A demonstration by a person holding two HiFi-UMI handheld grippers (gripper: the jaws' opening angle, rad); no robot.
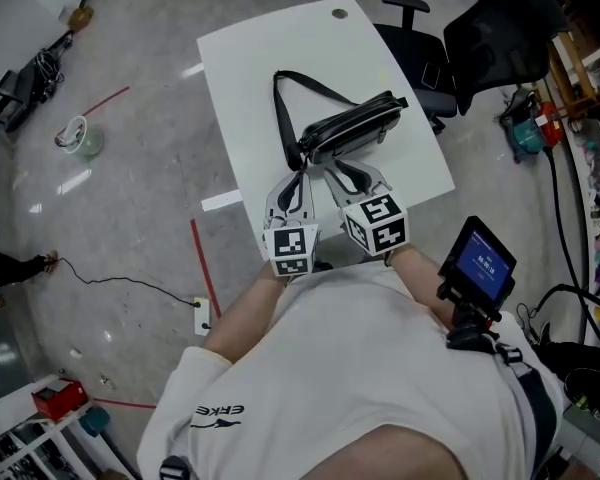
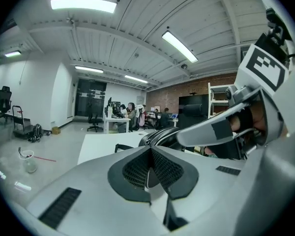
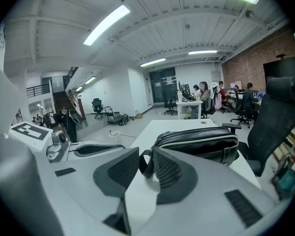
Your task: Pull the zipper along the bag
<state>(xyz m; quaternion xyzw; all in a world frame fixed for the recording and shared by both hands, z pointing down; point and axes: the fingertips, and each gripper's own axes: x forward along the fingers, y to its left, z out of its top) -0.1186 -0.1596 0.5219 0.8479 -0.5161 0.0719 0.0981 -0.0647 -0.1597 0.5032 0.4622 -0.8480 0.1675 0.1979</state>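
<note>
A black zip bag (image 1: pixel 352 125) with a pale trim line lies across the white table (image 1: pixel 250 58), and its strap (image 1: pixel 280 108) loops out to the left. Both grippers hover just in front of the bag's near left end, touching nothing. My left gripper (image 1: pixel 301 173) has its pads together with nothing between them (image 2: pixel 151 152). My right gripper (image 1: pixel 348 173) stands open (image 3: pixel 145 157). Through its gap I see the strap ring at the bag's end, a little ahead of the pads. The bag (image 3: pixel 201 144) lies just beyond, and its dark edge (image 2: pixel 160 135) shows past the left pads.
A black office chair (image 1: pixel 450 58) stands at the table's far right corner. A small screen (image 1: pixel 483 263) hangs at the person's right side. On the floor to the left are red tape (image 1: pixel 205 268), a cable and a cup (image 1: pixel 80 136). More desks and seated people show far off.
</note>
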